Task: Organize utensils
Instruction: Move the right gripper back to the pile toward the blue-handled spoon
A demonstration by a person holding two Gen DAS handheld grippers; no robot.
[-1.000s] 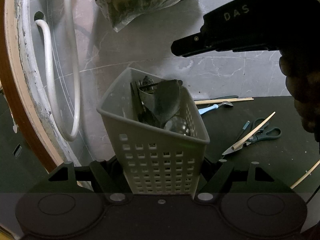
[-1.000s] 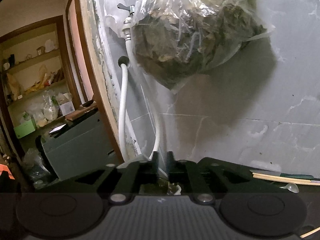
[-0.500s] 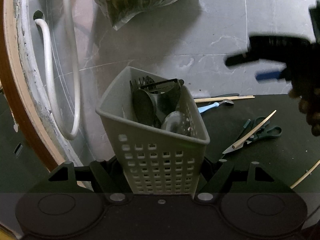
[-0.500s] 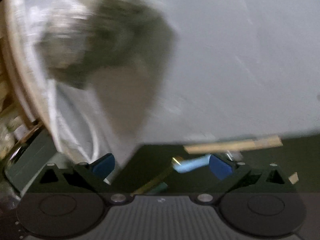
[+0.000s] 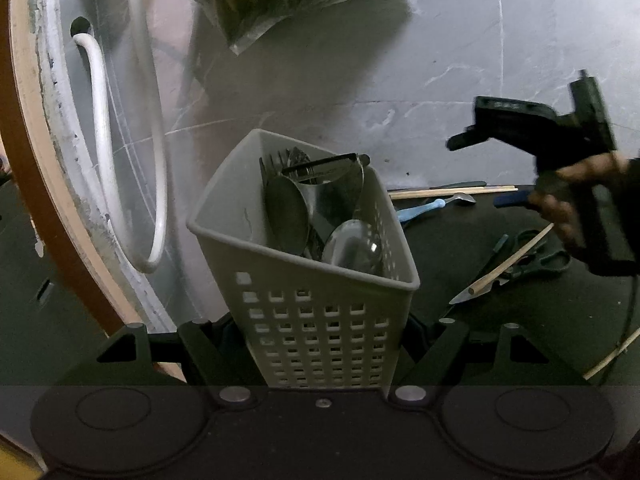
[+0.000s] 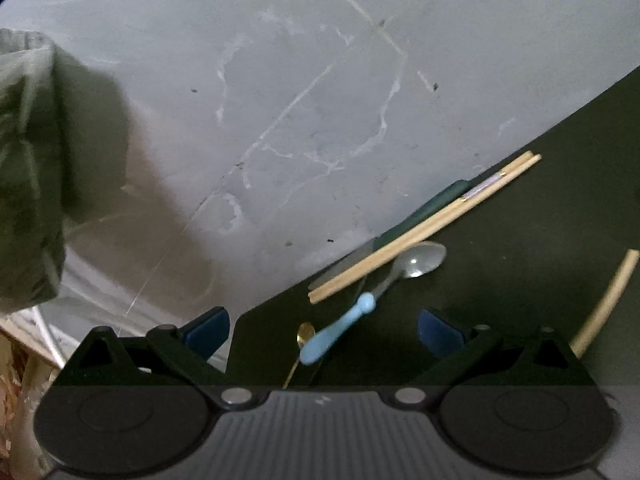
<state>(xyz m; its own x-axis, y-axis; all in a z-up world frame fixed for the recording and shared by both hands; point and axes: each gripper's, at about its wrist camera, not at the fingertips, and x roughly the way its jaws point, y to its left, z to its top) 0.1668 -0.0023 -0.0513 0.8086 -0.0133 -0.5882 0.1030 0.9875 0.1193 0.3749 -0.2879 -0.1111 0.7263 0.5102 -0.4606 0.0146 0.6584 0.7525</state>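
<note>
While the utensil basket is clamped by the left gripper | right gripper spread wide, empty, its jaws just opened | blue-handled spoon near the worktop's wall edge judged light, rigid, slippery; handle grip advised.

The right gripper, pinched together over the utensil basket a second ago, now hangs lower to the right with its fingers spread wide above the blue-handled spoon on the worktop, nothing between them.
</note>
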